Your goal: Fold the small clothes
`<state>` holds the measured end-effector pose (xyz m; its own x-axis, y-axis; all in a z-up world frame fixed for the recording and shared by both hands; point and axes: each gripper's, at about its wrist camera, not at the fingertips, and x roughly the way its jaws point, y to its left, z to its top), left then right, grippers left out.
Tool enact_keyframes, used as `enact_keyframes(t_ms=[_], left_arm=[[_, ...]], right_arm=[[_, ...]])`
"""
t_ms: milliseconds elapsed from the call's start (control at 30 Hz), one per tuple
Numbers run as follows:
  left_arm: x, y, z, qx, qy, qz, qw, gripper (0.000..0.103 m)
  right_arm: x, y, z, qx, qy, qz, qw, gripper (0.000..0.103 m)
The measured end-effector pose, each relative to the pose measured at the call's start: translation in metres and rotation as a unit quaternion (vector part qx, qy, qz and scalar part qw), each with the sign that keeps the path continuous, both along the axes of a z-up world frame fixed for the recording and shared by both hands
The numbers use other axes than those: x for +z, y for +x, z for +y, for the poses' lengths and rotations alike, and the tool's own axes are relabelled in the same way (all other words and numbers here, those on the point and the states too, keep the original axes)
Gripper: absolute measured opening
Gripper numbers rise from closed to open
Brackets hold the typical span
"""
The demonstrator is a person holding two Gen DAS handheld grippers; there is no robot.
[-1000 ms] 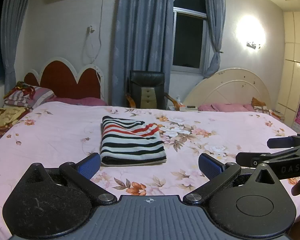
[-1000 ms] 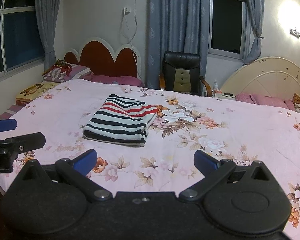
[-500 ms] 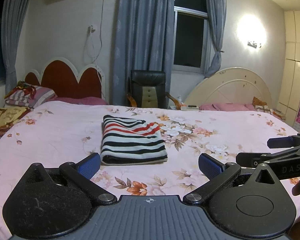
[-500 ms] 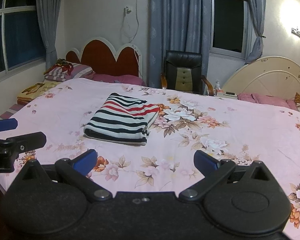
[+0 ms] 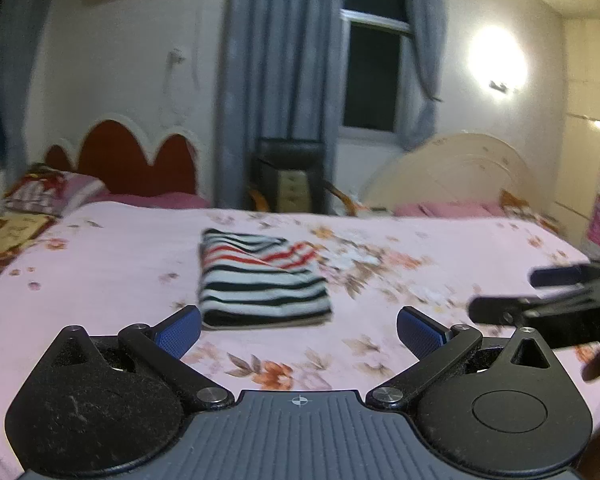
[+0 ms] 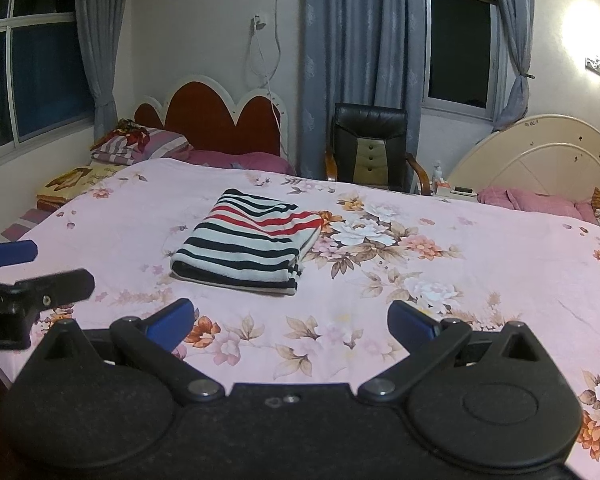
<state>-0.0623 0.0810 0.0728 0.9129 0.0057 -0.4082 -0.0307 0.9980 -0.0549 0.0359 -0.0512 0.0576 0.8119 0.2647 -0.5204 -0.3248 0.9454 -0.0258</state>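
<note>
A striped garment [image 5: 260,280] [image 6: 248,240], black, white and red, lies folded into a neat rectangle on the pink floral bedspread [image 5: 100,264] [image 6: 460,280]. My left gripper [image 5: 299,330] is open and empty, held back from the garment's near edge. My right gripper [image 6: 290,322] is also open with nothing between its fingers, a little right of the garment and short of it. Each gripper shows at the edge of the other's view: the right gripper [image 5: 540,292] at far right, the left gripper [image 6: 20,268] at far left.
A red scalloped headboard [image 6: 216,120] and pillows [image 6: 140,146] stand at the bed's far left. A black chair [image 6: 370,142] sits behind the bed by the curtains. A second bed with a cream headboard [image 6: 540,156] is at the right.
The left wrist view has blurred and shifted, with the left gripper tilting slightly upward. The right gripper drifted a little nearer the bed. The garment has not moved.
</note>
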Motion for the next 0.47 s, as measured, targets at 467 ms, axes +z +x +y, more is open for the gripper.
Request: enact_keyframes(t_ms=[467], left_arm=[[0.0046,-0.0035,0.0035,0.006,0.005,-0.005,1.0000,0.103]], right_arm=[[0.0017,-0.0012,0.0043,0.009,-0.002,-0.004,1.000,0.102]])
